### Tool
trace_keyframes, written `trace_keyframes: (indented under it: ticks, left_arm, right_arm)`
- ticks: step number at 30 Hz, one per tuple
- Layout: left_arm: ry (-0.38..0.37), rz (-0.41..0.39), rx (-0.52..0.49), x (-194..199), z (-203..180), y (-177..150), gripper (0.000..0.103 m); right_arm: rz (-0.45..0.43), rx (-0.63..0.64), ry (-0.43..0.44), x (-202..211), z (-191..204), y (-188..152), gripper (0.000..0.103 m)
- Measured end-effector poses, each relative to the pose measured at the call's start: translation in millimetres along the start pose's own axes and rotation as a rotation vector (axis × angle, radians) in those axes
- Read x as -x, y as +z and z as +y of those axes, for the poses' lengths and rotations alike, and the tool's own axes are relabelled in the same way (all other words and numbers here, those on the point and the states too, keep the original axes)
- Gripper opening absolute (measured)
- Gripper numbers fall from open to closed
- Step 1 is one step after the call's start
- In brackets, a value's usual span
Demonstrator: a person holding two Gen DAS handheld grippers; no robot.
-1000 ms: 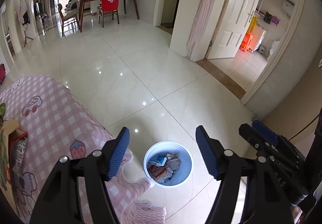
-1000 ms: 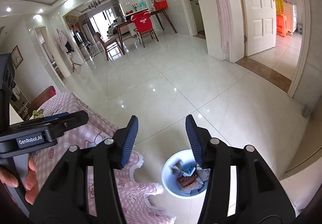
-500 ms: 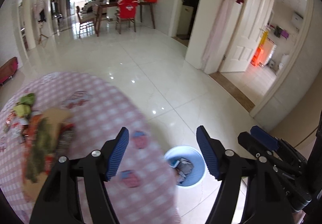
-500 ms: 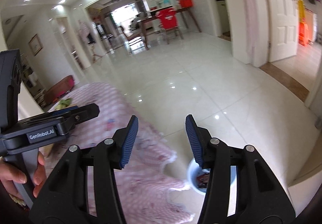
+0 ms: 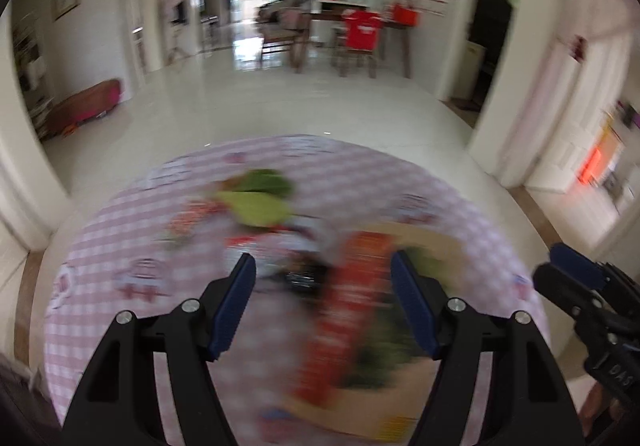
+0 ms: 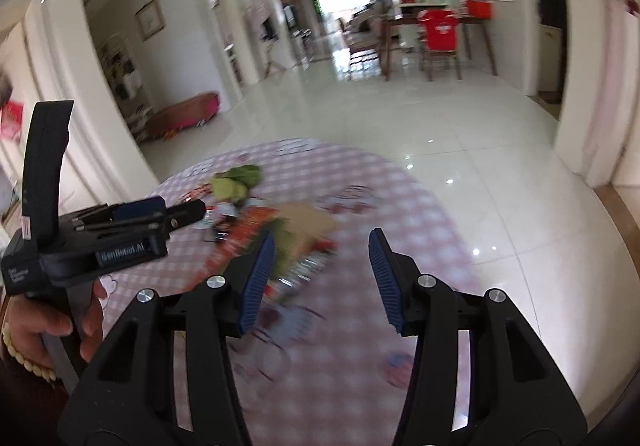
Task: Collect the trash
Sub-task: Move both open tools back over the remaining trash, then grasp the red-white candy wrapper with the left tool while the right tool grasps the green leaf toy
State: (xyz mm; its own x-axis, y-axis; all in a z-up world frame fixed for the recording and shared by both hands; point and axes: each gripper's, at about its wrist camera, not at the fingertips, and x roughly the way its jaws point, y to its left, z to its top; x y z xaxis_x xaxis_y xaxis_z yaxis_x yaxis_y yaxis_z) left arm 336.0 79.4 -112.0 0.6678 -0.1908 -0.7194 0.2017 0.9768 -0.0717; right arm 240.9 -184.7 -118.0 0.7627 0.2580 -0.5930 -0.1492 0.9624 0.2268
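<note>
A heap of trash lies on the round table with the pink checked cloth [image 5: 120,230]: a red and orange carton [image 5: 348,310], green wrappers [image 5: 260,197] and small dark scraps, all blurred. My left gripper [image 5: 322,302] hangs open above the heap with nothing between its blue pads. In the right wrist view the same carton [image 6: 256,226] and green wrappers [image 6: 236,181] lie on the cloth [image 6: 400,189], and my right gripper [image 6: 322,278] is open over the near part of the table, empty. The left gripper's body [image 6: 120,238] shows at the left, held by a hand [image 6: 44,330].
Shiny white tiled floor [image 5: 320,105] surrounds the table. A wooden dining table with a red-covered chair [image 5: 362,31] stands at the far end. A low brown bench [image 5: 84,105] sits by the left wall. A white door and doorway are at the right.
Both grippers swung left from the blue bin on the floor to above the table; the bin has left both views and the trash heap now lies under the open jaws.
</note>
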Motion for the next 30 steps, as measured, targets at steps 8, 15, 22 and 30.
trace_keyframes:
  ticks: [8, 15, 22, 30]
  left_arm:
    - [0.096, 0.071, 0.02, -45.7, 98.1, 14.2, 0.068]
    - [0.091, 0.11, -0.008, -83.3, 123.0, 19.7, 0.057]
    - [0.04, 0.13, -0.043, -98.9, 118.6, 15.7, 0.026]
    - [0.035, 0.093, -0.022, -85.1, 117.1, 19.5, 0.01]
  right_arm:
    - [0.107, 0.145, 0.037, -85.2, 74.4, 37.5, 0.052]
    - [0.215, 0.19, 0.044, -152.8, 112.9, 61.9, 0.065]
    - [0.329, 0.196, 0.047, -211.4, 124.7, 65.3, 0.072]
    - [0.364, 0.189, 0.112, -220.6, 129.3, 53.1, 0.015]
